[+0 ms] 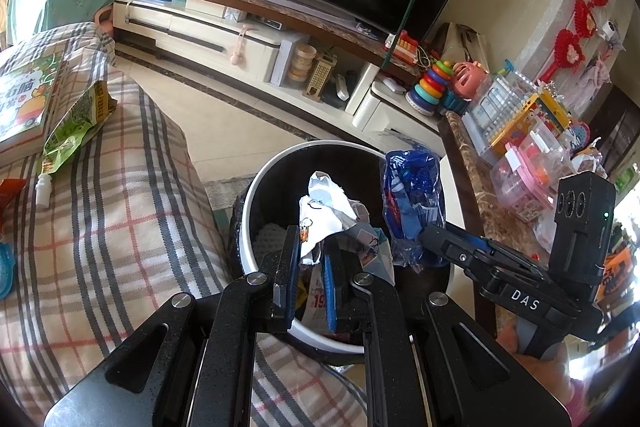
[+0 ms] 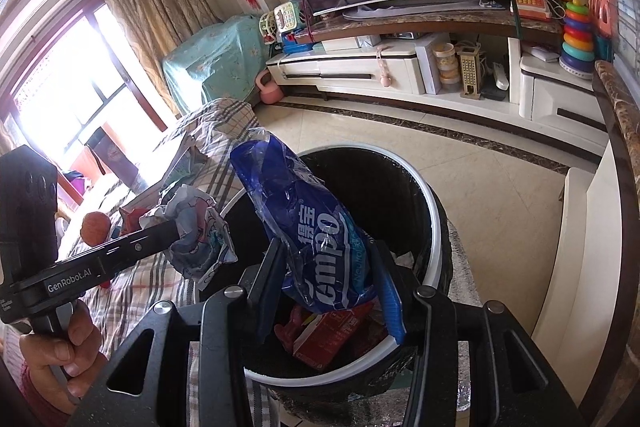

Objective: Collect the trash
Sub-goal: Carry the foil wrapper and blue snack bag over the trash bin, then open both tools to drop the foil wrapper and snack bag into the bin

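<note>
My left gripper [image 1: 314,241] is shut on a crumpled white printed wrapper [image 1: 324,211] and holds it over the open bin [image 1: 256,187], a black bin with a white rim. The wrapper also shows in the right wrist view [image 2: 196,227]. My right gripper [image 2: 326,259] is shut on a blue plastic tissue pack wrapper [image 2: 312,227] above the same bin [image 2: 436,223]; this blue wrapper shows in the left wrist view [image 1: 412,203] at the bin's right side. Red packaging [image 2: 332,331] lies inside the bin.
A plaid-covered sofa [image 1: 120,207] is left of the bin, with a green snack bag [image 1: 76,123], a small white bottle [image 1: 42,189] and a book [image 1: 28,99] on it. A TV cabinet [image 1: 224,35] stands across the tiled floor. A cluttered marble-topped counter [image 1: 472,163] is on the right.
</note>
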A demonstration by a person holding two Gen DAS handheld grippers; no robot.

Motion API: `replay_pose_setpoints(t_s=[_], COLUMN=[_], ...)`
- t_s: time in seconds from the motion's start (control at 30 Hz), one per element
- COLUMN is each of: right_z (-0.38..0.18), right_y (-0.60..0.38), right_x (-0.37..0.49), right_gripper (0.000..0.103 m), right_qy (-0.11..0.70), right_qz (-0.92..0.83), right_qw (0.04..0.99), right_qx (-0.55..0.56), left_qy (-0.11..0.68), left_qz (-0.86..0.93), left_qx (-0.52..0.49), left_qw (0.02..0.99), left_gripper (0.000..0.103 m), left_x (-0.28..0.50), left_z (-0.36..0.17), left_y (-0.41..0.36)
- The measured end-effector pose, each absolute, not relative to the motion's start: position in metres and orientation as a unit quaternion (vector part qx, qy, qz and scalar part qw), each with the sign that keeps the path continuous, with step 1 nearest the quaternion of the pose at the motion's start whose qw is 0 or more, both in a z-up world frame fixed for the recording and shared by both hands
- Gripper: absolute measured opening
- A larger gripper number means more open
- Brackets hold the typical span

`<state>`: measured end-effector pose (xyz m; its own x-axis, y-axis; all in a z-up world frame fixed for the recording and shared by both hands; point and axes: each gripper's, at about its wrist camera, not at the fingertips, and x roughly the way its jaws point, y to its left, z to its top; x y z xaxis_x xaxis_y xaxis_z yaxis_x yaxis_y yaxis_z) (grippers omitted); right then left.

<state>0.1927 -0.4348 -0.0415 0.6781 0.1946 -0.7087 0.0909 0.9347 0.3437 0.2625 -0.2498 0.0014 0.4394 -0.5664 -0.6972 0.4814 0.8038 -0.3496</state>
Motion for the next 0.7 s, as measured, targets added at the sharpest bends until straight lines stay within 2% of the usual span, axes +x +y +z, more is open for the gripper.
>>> replay_pose_setpoints(t_s=[0.3, 0.37, 0.4, 0.43, 0.6, 0.7], right_z=[-0.043, -0.043, -0.043, -0.042, -0.04, -0.037], right_y=[-0.438, -0.439, -0.44, -0.442, -0.445, -0.442], right_x=[0.192, 0.192, 0.192, 0.191, 0.188, 0.186], right_gripper=[0.047, 0.051, 0.058, 0.063, 0.065, 0.073], right_qy=[0.403, 0.403, 0.403, 0.401, 0.399, 0.397], right_qz=[0.025, 0.025, 0.023, 0.023, 0.021, 0.027], right_qw=[0.897, 0.897, 0.896, 0.896, 0.895, 0.895], right_qx=[0.179, 0.181, 0.184, 0.188, 0.2, 0.202], left_qy=[0.431, 0.434, 0.436, 0.434, 0.434, 0.435], left_qz=[-0.307, -0.305, -0.303, -0.3, -0.297, -0.295], left_qx=[-0.048, -0.048, -0.049, -0.051, -0.054, -0.058], left_qw=[0.847, 0.846, 0.846, 0.848, 0.849, 0.849], left_gripper=[0.009, 0.02, 0.031, 0.037, 0.041, 0.042], left_x=[0.266, 0.267, 0.267, 0.266, 0.263, 0.257], left_z=[0.001, 0.002, 0.002, 0.002, 0.002, 0.001], left_y=[-0.252, -0.252, -0.252, -0.25, -0.242, -0.233])
